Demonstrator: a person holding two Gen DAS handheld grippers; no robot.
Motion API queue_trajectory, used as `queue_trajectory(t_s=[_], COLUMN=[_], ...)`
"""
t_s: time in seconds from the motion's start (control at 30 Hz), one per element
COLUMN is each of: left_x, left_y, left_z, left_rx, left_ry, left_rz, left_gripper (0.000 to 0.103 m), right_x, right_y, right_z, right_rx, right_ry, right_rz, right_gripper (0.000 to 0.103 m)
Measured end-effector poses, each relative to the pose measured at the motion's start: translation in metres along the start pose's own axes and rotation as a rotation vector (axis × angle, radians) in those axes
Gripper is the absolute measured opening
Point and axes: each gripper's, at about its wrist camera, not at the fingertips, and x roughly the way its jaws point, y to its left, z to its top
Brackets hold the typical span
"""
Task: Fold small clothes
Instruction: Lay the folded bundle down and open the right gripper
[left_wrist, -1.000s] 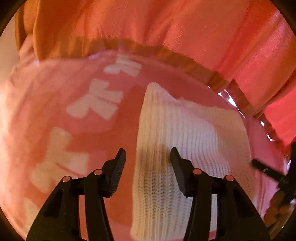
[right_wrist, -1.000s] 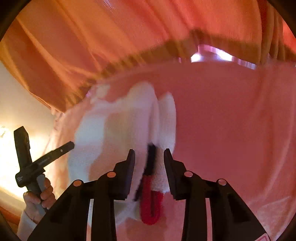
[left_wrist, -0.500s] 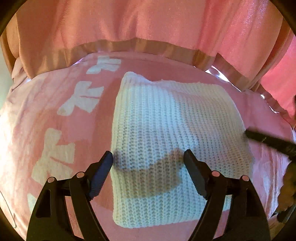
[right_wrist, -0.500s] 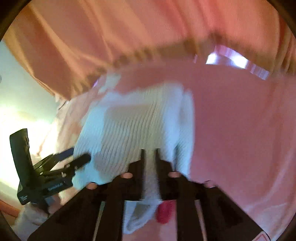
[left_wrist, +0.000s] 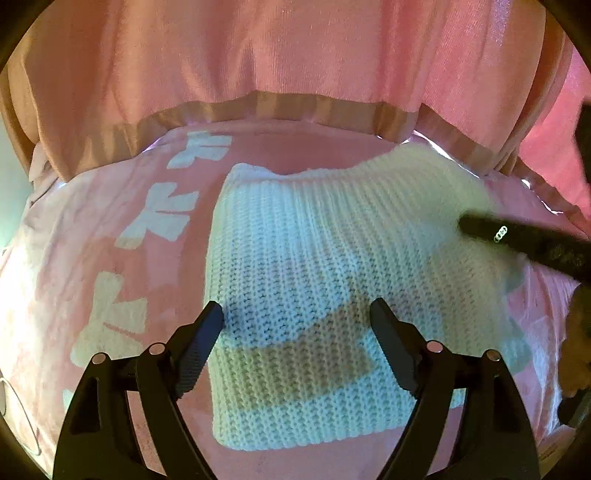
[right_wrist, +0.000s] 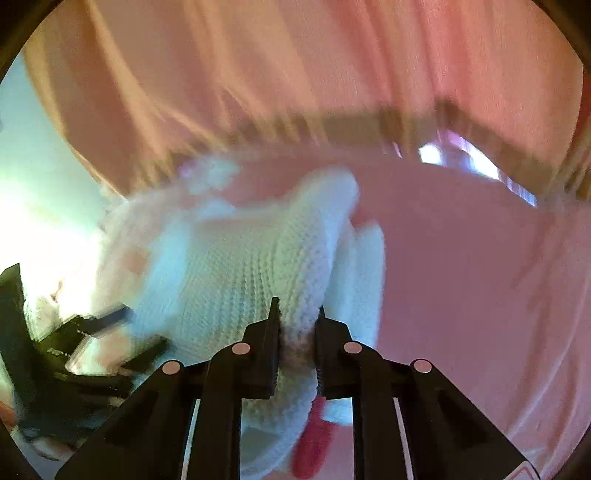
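Note:
A white knit garment (left_wrist: 332, 258) lies folded and flat on a pink cloth (left_wrist: 92, 240). My left gripper (left_wrist: 295, 321) hovers over its near left part. Its jaws are opening wide, the knit lies below them and the pads press on nothing. In the right wrist view my right gripper (right_wrist: 297, 332) is closing, and its pads pinch a raised fold of the white knit garment (right_wrist: 240, 266). A red trim piece (right_wrist: 314, 443) hangs below the pinched fold. One right finger (left_wrist: 517, 240) shows as a black bar at the garment's right edge.
The pink cloth carries white printed shapes (left_wrist: 159, 218) at the left. A person's pink top with a tan hem (left_wrist: 295, 107) fills the far side. A hand (left_wrist: 576, 350) is at the right edge. The left gripper (right_wrist: 92, 343) appears blurred at the left.
The left jaws have widened and moved across over the garment, which now lies spread out. The right jaws have come together on the knit fold and dropped lower.

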Motion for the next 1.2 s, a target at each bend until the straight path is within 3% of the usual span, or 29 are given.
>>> queue_trajectory(t_s=[0.03, 0.07, 0.13, 0.27, 0.33, 0.4, 0.47, 0.5, 0.7, 0.83, 0.9, 1.1, 1.2], left_x=[0.002, 0.004, 0.006, 0.003, 0.001, 0.001, 0.002, 0.003, -0.004, -0.007, -0.01, -0.035, -0.036], left_y=[-0.001, -0.002, -0.004, 0.001, 0.004, 0.007, 0.009, 0.01, 0.013, 0.009, 0.008, 0.005, 0.007], left_z=[0.0, 0.0, 0.001, 0.001, 0.0, 0.0, 0.0, 0.0, -0.003, -0.003, -0.003, -0.009, -0.014], left_rx=[0.003, 0.006, 0.012, -0.013, -0.018, -0.025, -0.031, -0.031, -0.021, -0.003, -0.004, -0.005, -0.026], left_ry=[0.0, 0.002, 0.005, 0.005, -0.004, -0.004, 0.001, 0.003, -0.008, -0.014, -0.018, -0.089, -0.076], left_rz=[0.003, 0.012, 0.025, 0.019, 0.027, 0.036, 0.042, 0.046, 0.058, 0.062, 0.059, 0.068, 0.071], left_gripper=[0.08, 0.08, 0.081, 0.081, 0.081, 0.081, 0.081, 0.081, 0.081, 0.081, 0.081, 0.085, 0.086], right_x=[0.022, 0.032, 0.022, -0.038, -0.056, -0.042, -0.008, -0.004, -0.046, -0.012, -0.022, -0.079, -0.073], right_y=[-0.008, -0.013, -0.012, 0.009, 0.02, 0.023, 0.021, 0.017, 0.023, 0.021, 0.023, 0.028, 0.03], right_z=[-0.007, -0.012, -0.008, -0.005, -0.015, -0.03, -0.042, -0.045, -0.038, -0.046, -0.043, -0.044, -0.047], right_rx=[0.012, 0.03, 0.046, 0.026, 0.0, -0.007, -0.013, -0.014, -0.008, -0.044, -0.042, -0.044, -0.057], right_ry=[0.078, 0.102, 0.082, -0.094, -0.114, -0.022, 0.109, 0.133, 0.031, 0.132, 0.112, -0.061, -0.043], right_rz=[-0.022, -0.019, -0.018, -0.016, 0.021, 0.067, -0.014, -0.029, 0.052, -0.059, -0.06, -0.091, -0.08], right_gripper=[0.019, 0.021, 0.021, 0.018, 0.016, 0.011, 0.009, 0.008, 0.008, 0.005, 0.005, 0.005, 0.006])
